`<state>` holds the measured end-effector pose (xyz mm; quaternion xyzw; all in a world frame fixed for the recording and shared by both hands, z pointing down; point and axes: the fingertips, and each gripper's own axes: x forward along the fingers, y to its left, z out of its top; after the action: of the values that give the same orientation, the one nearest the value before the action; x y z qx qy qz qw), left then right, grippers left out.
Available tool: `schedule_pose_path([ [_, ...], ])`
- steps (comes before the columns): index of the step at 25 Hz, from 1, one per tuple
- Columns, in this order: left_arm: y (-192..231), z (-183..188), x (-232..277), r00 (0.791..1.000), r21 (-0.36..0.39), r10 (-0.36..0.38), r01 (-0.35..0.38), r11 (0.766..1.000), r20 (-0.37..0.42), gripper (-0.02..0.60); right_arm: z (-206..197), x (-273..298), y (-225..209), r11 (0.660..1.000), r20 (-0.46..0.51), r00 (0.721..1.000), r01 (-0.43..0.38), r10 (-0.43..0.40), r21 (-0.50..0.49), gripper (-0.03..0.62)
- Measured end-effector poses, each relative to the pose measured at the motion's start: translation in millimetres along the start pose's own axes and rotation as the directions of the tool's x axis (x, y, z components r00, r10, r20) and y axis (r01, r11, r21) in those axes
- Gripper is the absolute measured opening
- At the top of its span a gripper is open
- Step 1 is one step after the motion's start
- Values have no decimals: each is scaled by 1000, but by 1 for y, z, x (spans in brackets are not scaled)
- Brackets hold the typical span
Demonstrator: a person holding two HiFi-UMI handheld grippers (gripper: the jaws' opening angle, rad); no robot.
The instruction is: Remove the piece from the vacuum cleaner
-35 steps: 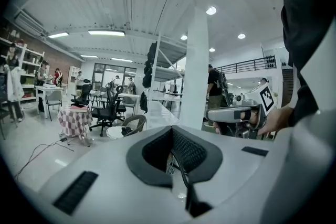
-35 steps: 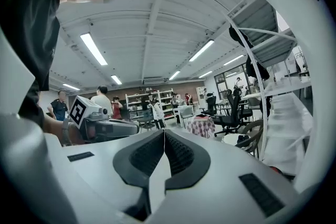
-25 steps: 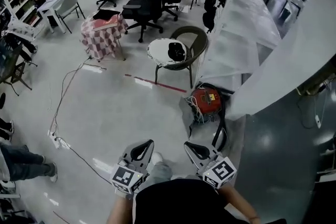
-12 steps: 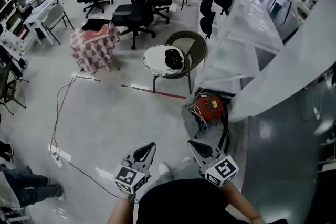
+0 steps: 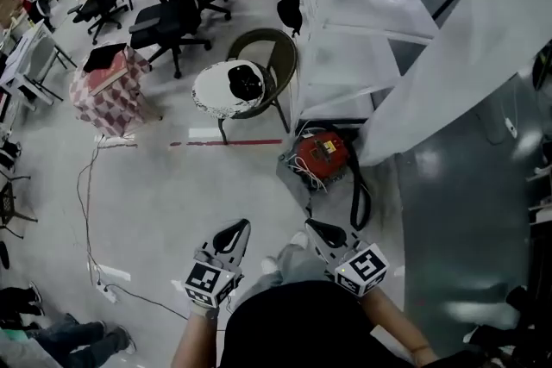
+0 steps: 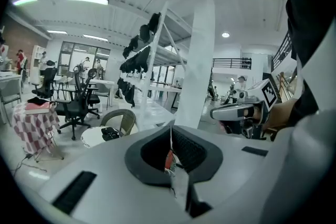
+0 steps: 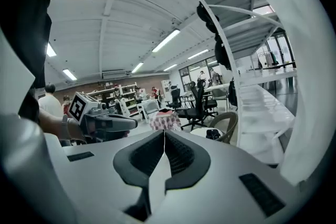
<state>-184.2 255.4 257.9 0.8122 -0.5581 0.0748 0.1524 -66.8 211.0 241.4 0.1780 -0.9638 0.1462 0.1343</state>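
The red vacuum cleaner (image 5: 321, 154) stands on the floor at the foot of a white rack, with white cord bunched on its left and a black hose (image 5: 357, 204) curling down its right side. Both grippers are held low in front of the person, well short of it. My left gripper (image 5: 235, 229) is shut and empty; in the left gripper view its jaws (image 6: 170, 129) meet, with a sliver of the red vacuum cleaner (image 6: 168, 159) showing behind them. My right gripper (image 5: 318, 229) is also shut with nothing in it, its jaws (image 7: 164, 134) closed together.
A wicker chair (image 5: 272, 58) with a round white top (image 5: 226, 89) bearing a black object stands left of the vacuum. Red tape (image 5: 226, 142) marks the floor. A checkered-cloth table (image 5: 107, 87), office chairs (image 5: 172, 17), a floor cable (image 5: 84, 185) and the white rack (image 5: 366, 9) surround the spot.
The view has swung right and advanced: the vacuum cleaner sits nearer and more central. Both grippers stay shut and keep their place in front of the person.
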Motion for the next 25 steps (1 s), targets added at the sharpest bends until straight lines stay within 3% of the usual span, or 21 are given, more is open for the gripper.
schedule_pose_path([
  [9, -19, 5, 114, 981, 31, -124, 130, 991, -151, 18, -29, -32, -100, 978, -19, 990, 142, -140, 153, 31],
  [16, -29, -25, 177, 941, 43, -202, 221, 974, -271, 20, -69, -30, -142, 953, -82, 973, 226, -214, 203, 31],
  [21, -29, -53, 213, 893, 33, -280, 311, 950, -352, 20, -96, -15, -160, 929, -137, 960, 272, -244, 252, 31],
  [25, -27, -77, 237, 819, 50, -357, 422, 905, -449, 20, -116, 3, -169, 904, -192, 941, 326, -280, 277, 32],
])
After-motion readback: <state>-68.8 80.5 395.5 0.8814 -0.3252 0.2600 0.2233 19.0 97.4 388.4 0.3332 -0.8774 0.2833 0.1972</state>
